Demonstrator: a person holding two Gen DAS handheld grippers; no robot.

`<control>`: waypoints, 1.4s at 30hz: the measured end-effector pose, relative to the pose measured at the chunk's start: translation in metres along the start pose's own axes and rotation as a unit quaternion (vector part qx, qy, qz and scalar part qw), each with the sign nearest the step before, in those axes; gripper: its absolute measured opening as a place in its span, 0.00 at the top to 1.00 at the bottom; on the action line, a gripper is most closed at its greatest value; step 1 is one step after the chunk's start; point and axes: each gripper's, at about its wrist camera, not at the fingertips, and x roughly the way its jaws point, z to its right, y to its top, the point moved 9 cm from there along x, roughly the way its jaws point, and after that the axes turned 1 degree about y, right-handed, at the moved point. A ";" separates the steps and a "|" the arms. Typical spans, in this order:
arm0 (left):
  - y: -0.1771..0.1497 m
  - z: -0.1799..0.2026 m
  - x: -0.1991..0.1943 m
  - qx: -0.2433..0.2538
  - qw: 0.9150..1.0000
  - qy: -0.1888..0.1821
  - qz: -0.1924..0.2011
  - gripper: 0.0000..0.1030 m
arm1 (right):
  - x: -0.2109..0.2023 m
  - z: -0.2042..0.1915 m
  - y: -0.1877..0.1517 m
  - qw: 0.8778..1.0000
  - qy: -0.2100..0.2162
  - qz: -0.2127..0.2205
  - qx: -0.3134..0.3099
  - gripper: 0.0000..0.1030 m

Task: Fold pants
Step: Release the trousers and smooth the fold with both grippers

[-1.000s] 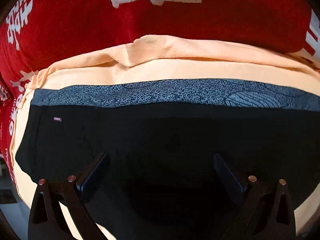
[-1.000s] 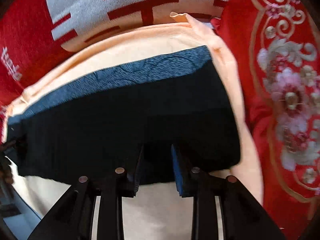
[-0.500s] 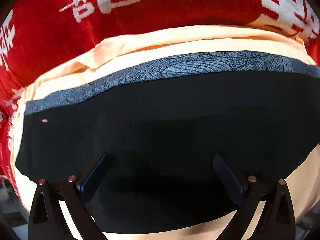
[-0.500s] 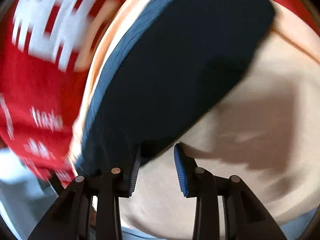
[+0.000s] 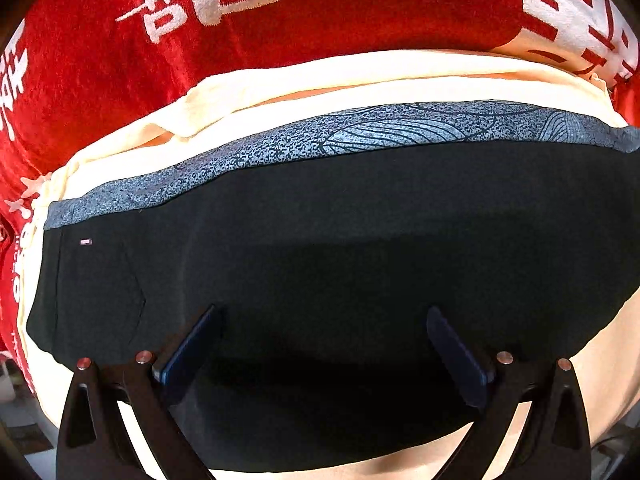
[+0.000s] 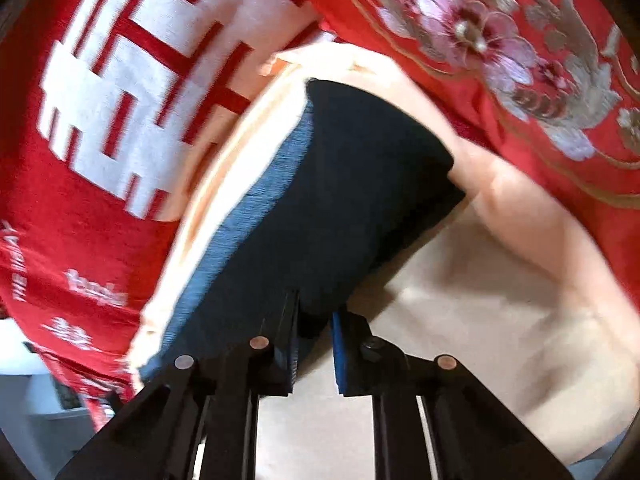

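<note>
Pants, black with a speckled blue-grey waistband, lie folded on a peach cloth, which in turn lies on a red blanket with white lettering. Left gripper hangs over the black fabric, pointing steeply down, jaws spread wide, nothing between the pads. Right gripper sits at the near edge of the pants; jaws narrow and closing, with a fold of the dark fabric between them; whether the pads press on it yet, cannot tell, view blurred. Peach cloth shows to the right of this edge. Red embroidered fabric with flowers beyond.
</note>
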 end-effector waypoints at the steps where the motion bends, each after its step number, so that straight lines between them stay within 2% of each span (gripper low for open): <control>1: -0.001 0.001 -0.002 -0.005 1.000 -0.003 -0.002 0.00 | 0.007 0.008 -0.002 1.000 -0.007 -0.009 0.012 0.85; 2: -0.004 0.005 -0.009 -0.009 1.000 -0.005 -0.003 0.00 | 0.015 0.023 -0.004 0.999 -0.010 -0.023 0.026 0.83; 4: -0.003 0.001 -0.003 -0.013 1.000 -0.008 -0.006 0.00 | 0.014 0.028 -0.005 0.999 -0.003 -0.015 0.030 0.80; 6: -0.001 0.000 0.000 -0.013 1.000 -0.009 -0.009 0.00 | 0.003 0.029 -0.005 0.999 -0.046 0.002 0.011 0.55; 7: 0.000 -0.002 0.003 -0.014 1.000 -0.009 -0.011 0.00 | -0.007 0.031 -0.007 0.997 -0.083 0.011 -0.003 0.51; 13: 0.003 -0.008 0.013 -0.024 0.999 -0.002 -0.021 0.00 | -0.025 0.016 -0.038 0.991 -0.117 -0.020 -0.067 0.51; 18: 0.003 -0.008 0.014 -0.025 0.999 -0.003 -0.022 0.00 | -0.004 -0.018 -0.073 0.985 -0.117 -0.048 -0.117 0.51; 24: 0.006 -0.009 0.013 -0.022 0.999 0.001 -0.029 0.00 | 0.012 -0.033 -0.100 0.982 -0.110 -0.069 -0.135 0.51; 29: 0.010 -0.007 0.011 -0.014 0.999 0.007 -0.037 0.00 | 0.011 -0.025 -0.103 0.983 -0.106 -0.076 -0.127 0.51; 32: 0.013 -0.002 0.006 -0.012 0.999 -0.005 -0.041 0.00 | 0.009 -0.022 -0.101 0.984 -0.105 -0.075 -0.123 0.51; 36: 0.026 0.016 -0.009 -0.004 0.999 -0.023 -0.026 0.00 | 0.006 -0.018 -0.099 0.985 -0.102 -0.072 -0.116 0.51; 39: 0.040 0.039 -0.017 0.001 0.999 -0.044 -0.017 0.00 | 0.005 -0.015 -0.093 0.990 -0.081 -0.065 -0.097 0.51; 42: 0.054 0.067 -0.021 0.008 0.998 -0.063 -0.009 0.00 | -0.003 -0.008 -0.074 0.997 -0.041 -0.036 -0.060 0.51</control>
